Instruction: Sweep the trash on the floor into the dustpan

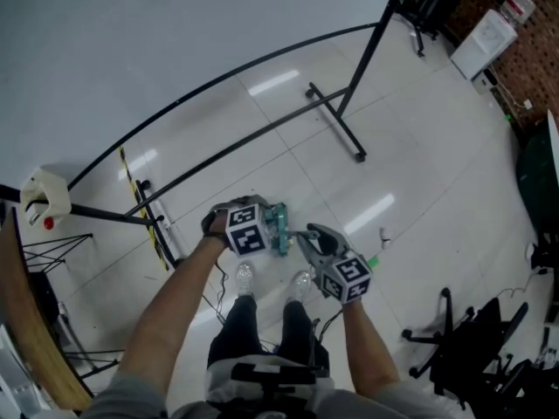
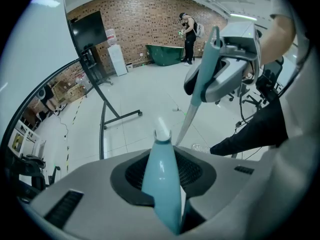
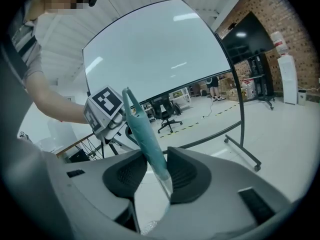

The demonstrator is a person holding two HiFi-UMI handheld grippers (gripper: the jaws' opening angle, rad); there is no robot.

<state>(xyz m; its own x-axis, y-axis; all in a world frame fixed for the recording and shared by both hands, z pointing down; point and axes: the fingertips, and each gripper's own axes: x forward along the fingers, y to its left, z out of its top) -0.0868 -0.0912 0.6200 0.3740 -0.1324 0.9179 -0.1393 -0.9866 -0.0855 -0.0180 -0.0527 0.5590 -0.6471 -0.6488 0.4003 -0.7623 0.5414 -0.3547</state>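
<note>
Tiled floor (image 3: 280,129) — handle (image 3: 145,139) in right gripper (image 3: 157,173)

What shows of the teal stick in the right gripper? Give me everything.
The teal stick is a slim, smooth rod that looks like plastic. It is clamped between the dark ribbed pads of the right gripper. Its rounded top pokes out above the gripper. Below the grip it slants down toward the floor and fades from teal to a pale, translucent lower part. Its lower end is out of sight, so what it ends in cannot be told.
</note>
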